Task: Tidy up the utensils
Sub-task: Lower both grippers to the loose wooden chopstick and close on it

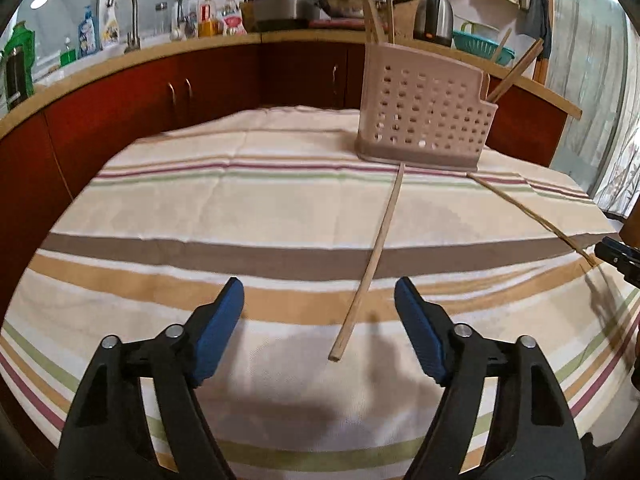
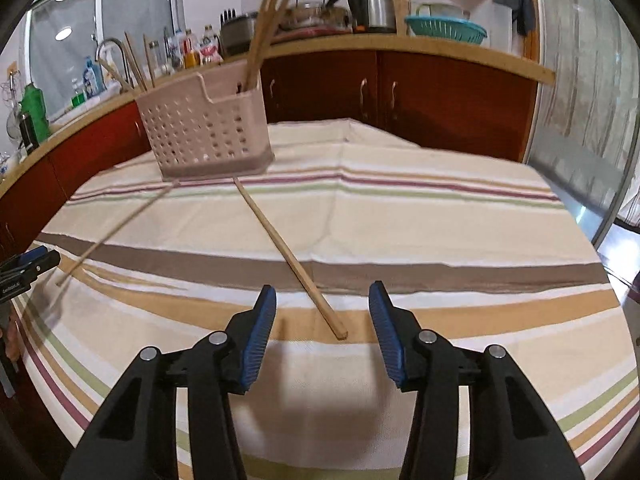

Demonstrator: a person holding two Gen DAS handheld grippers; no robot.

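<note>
Covering the table [image 1: 200,208] was a striped cloth [image 2: 400,216], and on its far part stood the pink perforated utensil holder [image 1: 424,120], the landmark for everything else. Several chopsticks already stood upright inside the holder. Two more lay loose on the cloth in front of it, each with its far tip just at the holder's base. One chopstick [image 1: 372,256] ran from that base back toward the left gripper [image 1: 320,300], whose jaws were spread wide and empty, the near end of the stick lying between them. The other chopstick [image 2: 288,256] ran from the base toward the right gripper [image 2: 322,312], whose jaws likewise stood apart and empty, with the stick's near end between them.

Judging from this, the step in hand was collecting the last loose chopsticks. The next move would call for lowering each pair of jaws around a thin, flat-lying stick, closing squarely, then lifting and dropping it upright into the holder.

A small white print on the left gripper's body was too blurred to read.
</note>
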